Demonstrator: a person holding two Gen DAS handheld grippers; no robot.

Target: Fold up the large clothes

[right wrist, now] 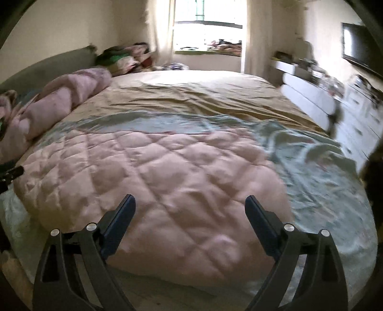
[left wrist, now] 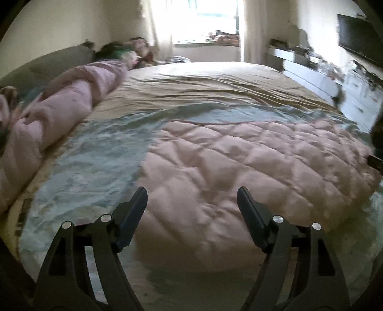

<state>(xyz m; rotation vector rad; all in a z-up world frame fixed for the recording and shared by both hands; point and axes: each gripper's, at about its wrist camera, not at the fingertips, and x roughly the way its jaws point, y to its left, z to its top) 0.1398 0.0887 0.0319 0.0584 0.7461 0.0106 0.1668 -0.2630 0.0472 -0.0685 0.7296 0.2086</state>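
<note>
Nearest to us, the left gripper (left wrist: 192, 192) hangs with jaws spread wide, nothing between them, over the near-left edge of the pink quilted comforter (left wrist: 239, 167). Whether it touches the fabric we cannot tell. The right gripper (right wrist: 190, 199) is also spread wide and empty, above the comforter's (right wrist: 155, 172) near edge. In the right wrist view a bit of the other gripper pokes in at the left border.

The comforter lies folded in a puffy slab on a light blue-green sheet (left wrist: 95, 155) at the near part of the bed, long axis running left to right across the bed, near edge rounded (fold side, probably). The sheet shows on both sides of it (right wrist: 323, 179).

Past that, a tan bedspread (right wrist: 191, 95) covers the far half of the bed, wrinkled. Along the left side a rolled pink blanket (left wrist: 71, 100) lies against the grey headboard (right wrist: 47, 64), with a heap of clothes (right wrist: 124, 59) beyond it. On the right, white drawers (right wrist: 359, 114) with clutter and a wall TV (right wrist: 359, 45). Bright window (left wrist: 208, 19) at the back, curtains either side.
</note>
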